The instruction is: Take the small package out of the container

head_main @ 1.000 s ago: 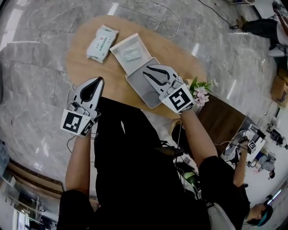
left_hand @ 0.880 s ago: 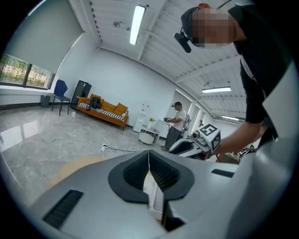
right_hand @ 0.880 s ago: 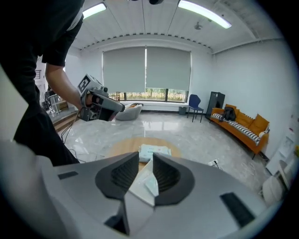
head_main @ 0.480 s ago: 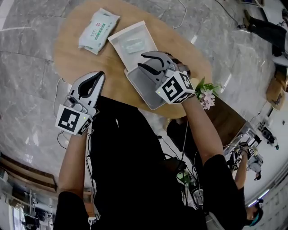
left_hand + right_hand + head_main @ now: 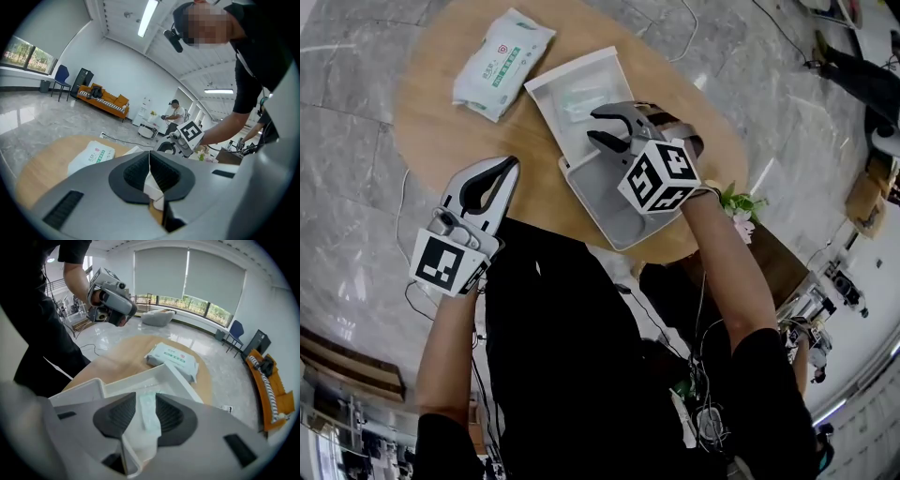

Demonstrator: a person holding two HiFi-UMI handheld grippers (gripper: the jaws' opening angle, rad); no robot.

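Observation:
On the round wooden table point(image 5: 431, 122) lies an open white container point(image 5: 546, 86), its grey lid point(image 5: 614, 211) folded toward me. The small pale-green package point(image 5: 579, 97) rests flat inside it. My right gripper point(image 5: 592, 126) hovers over the container, tilted down. Its jaws have just been opening and stand apart with nothing gripped. In the right gripper view the package point(image 5: 149, 412) shows through the gap of the right gripper point(image 5: 146, 397), below it in the container point(image 5: 140, 376). My left gripper point(image 5: 507, 162) is shut and empty at the table's near edge, left of the container.
A larger pack of wet wipes point(image 5: 502, 64) lies on the table left of the container. A sprig of flowers point(image 5: 741, 204) sits at the table's right edge. Cables trail over the marble floor beyond the table.
Both grippers have come lower. The right gripper has tipped downward over the container and its jaws have spread wider. The left gripper stays shut.

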